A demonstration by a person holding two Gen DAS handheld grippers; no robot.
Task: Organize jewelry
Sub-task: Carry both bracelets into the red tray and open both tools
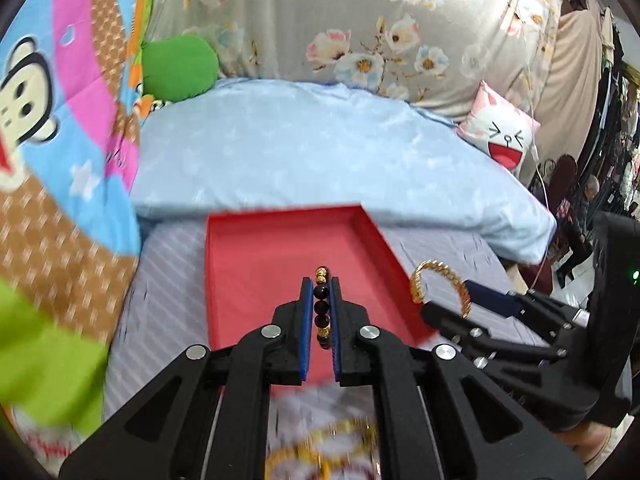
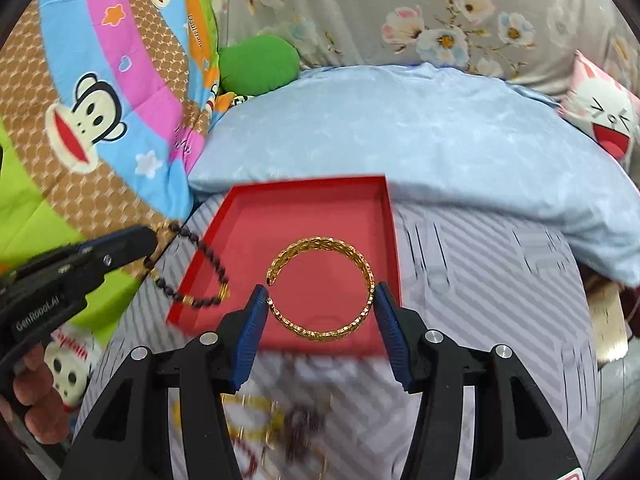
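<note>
Item 1: beaded bracelet point(image 1: 322, 307), dark round beads with gold spacer beads. It is pinched between the blue pads of the left gripper point(image 1: 320, 280), whose fingers stand nearly together with only the bead string between them. In the left wrist view the string runs lengthwise along the fingers, one gold bead showing past the tips. In the right wrist view the free loop of the bracelet point(image 2: 192, 268) hangs out from the gripper across the left wall of the red tray point(image 2: 390, 232), its low end with a gold bead over the tray's near left corner.

Item 2: gold bangle point(image 2: 320, 288), an open cuff with a woven pattern. It is held across its width by the right gripper point(image 2: 320, 290), whose fingers stand wide apart, one blue pad on each side of the ring. The ring faces the right wrist camera flat on, its gap at the upper left beside the left pad. It is above the near half of the tray floor.

Item 3: red tray point(image 1: 216, 280), shallow, rectangular, resting on a striped grey sheet point(image 2: 480, 280), with a pale blue pillow point(image 1: 320, 152) just beyond its far wall.

Item 4: blurred gold and dark jewellery point(image 2: 276, 428) on the sheet near the gripper bases; details cannot be made out.
</note>
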